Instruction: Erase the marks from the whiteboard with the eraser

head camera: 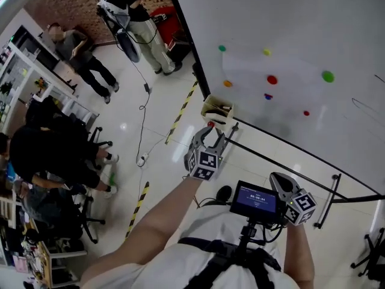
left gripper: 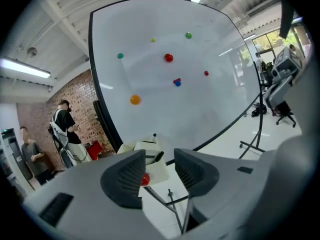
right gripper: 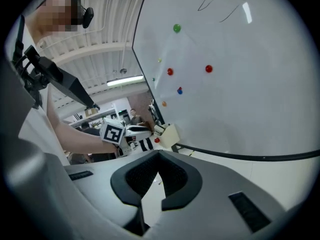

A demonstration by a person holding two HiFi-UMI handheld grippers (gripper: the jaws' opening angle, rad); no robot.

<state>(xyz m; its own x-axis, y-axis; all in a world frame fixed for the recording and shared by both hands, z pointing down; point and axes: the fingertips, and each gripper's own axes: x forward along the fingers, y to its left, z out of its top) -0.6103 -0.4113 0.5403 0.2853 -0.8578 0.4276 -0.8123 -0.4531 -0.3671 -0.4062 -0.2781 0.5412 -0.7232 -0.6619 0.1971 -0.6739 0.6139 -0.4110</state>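
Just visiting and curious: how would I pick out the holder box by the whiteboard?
Find the big whiteboard and follow its dark left edge down to the bottom corner. A cream box sits there; unlike the round coloured dots on the board, it is pale and square-sided.

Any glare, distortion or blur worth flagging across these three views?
Head view: sharp and evenly lit, with lamp reflections on the glossy floor. Left gripper view: fisheye bows the edge of the whiteboard, the corners go black, and the ceiling lamp is blown out. Right gripper view: same bowing and black corners, plus a bright glare streak on the whiteboard.
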